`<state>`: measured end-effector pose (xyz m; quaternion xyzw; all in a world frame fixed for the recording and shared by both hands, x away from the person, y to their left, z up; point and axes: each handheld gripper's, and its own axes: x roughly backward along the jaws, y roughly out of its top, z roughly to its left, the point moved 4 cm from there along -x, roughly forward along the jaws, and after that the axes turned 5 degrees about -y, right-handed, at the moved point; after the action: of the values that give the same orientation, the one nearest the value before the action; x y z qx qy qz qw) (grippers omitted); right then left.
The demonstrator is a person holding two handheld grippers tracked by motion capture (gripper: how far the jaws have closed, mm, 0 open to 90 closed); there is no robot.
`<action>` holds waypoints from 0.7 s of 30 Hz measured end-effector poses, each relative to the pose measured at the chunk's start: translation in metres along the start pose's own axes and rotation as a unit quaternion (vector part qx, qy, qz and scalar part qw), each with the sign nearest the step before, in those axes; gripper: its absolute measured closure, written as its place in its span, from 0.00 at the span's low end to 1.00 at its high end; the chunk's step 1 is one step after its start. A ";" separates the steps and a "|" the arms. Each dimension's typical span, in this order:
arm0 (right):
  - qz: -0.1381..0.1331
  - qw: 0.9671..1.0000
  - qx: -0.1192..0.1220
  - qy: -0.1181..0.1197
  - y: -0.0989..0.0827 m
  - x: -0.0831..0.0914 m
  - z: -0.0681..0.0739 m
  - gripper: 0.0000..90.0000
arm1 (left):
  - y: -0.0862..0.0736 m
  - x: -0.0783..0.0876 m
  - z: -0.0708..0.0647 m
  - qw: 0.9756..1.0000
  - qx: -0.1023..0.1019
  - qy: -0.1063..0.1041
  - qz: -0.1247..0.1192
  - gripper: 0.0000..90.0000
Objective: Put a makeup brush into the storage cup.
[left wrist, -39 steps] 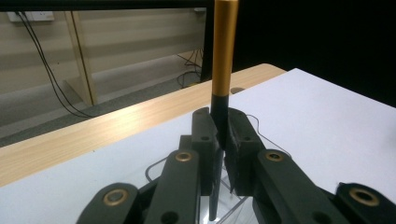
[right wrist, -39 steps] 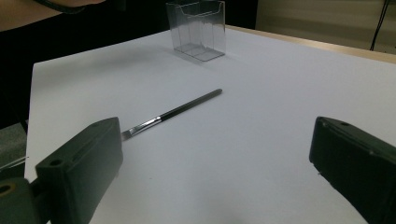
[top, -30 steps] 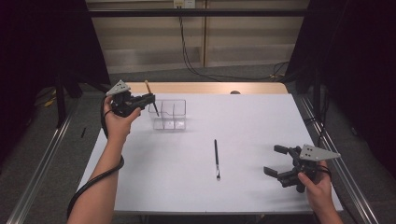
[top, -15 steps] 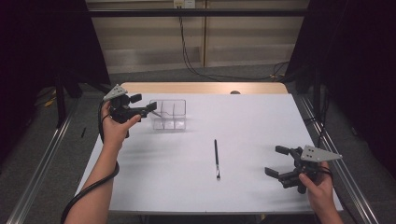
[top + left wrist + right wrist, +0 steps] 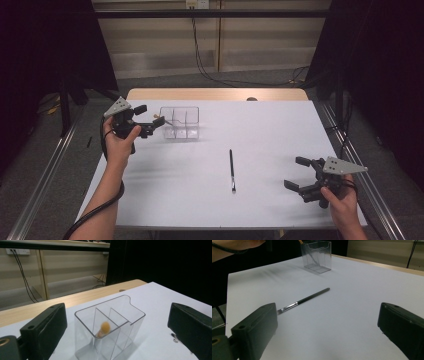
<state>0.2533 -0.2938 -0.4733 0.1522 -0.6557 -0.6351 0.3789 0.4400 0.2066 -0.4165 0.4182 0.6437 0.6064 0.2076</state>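
1. Standing our left gripper (image 5: 150,120) open beside the clear organizer (image 5: 180,122) near the table's far left edge, we leave the orange-tipped brush (image 5: 103,328) upright inside.
2. Our right gripper (image 5: 302,175) waits open near the right front corner; the black brush (image 5: 232,170) lies mid-table.
3. Earlier, the left jaws clamped that brush over the organizer; they have just been opening, nothing between them.

Both claws (image 5: 142,120) (image 5: 300,172) wide open, empty

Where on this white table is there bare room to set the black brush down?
Widest bare patch: far right of the white table, between the clear plastic divided holder and the right edge. The near-left stretch, between the thin black brush and the left forearm, is free too. Crowded: around the holder, where the left gripper has just opened.
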 end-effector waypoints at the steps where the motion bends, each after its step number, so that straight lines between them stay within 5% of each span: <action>1: 0.001 1.000 0.000 0.000 0.000 0.000 0.000 0.02 | -0.001 0.001 -0.001 1.000 0.004 -0.001 -0.001 0.02; 21: 0.001 1.000 0.000 -0.001 0.000 0.000 0.001 0.02 | -0.028 0.024 -0.019 1.000 0.005 -0.022 -0.012 0.02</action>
<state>0.2520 -0.2932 -0.4731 0.1510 -0.6563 -0.6350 0.3784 0.4037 0.2165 -0.4337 0.4247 0.6473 0.5909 0.2271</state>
